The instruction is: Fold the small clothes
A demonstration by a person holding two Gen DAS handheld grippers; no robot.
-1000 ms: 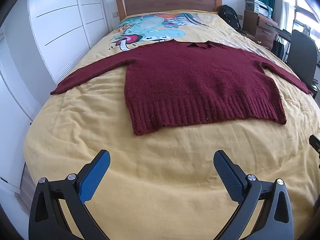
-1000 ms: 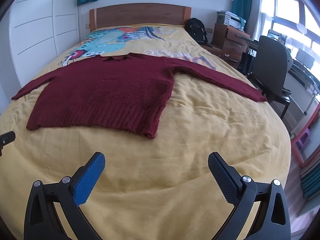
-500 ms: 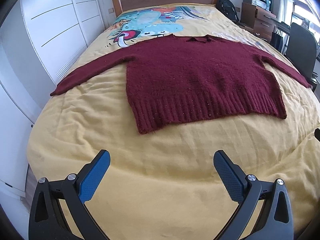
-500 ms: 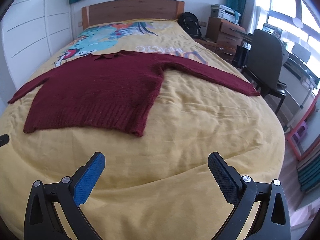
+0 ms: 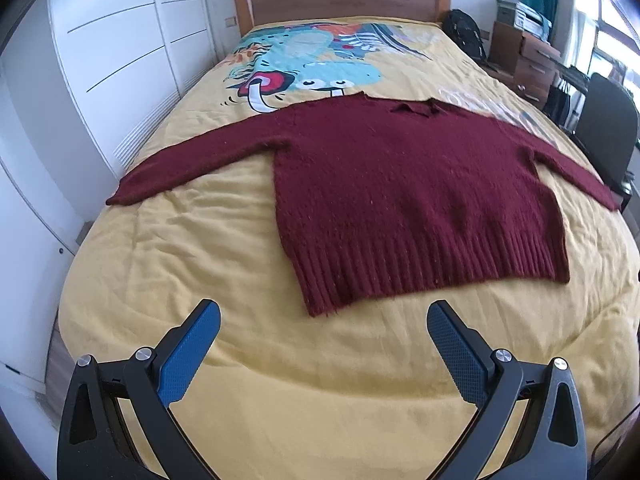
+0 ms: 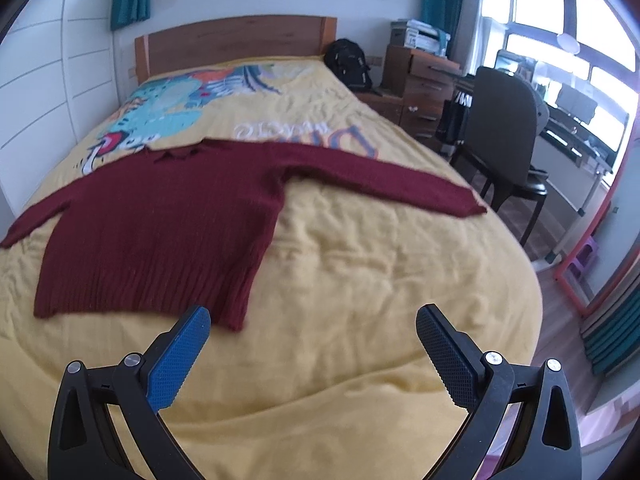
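Observation:
A dark red knitted sweater (image 5: 400,184) lies flat on the yellow bed cover (image 5: 180,264), both sleeves spread out sideways, ribbed hem toward me. It also shows in the right wrist view (image 6: 160,224). My left gripper (image 5: 323,320) is open and empty, hovering just short of the hem's near left corner. My right gripper (image 6: 312,322) is open and empty, just short of the hem's near right corner, its left fingertip (image 6: 196,322) close to the hem.
The bed has a wooden headboard (image 5: 340,0) and white wardrobe doors (image 5: 100,60) along its left side. A dark office chair (image 6: 504,136), wooden drawers (image 6: 424,80) and a black backpack (image 6: 348,64) stand to the right of the bed.
Both grippers have moved forward toward the sweater's hem, which now lies closer to the fingertips. The jaws stay open and the sweater has not moved.

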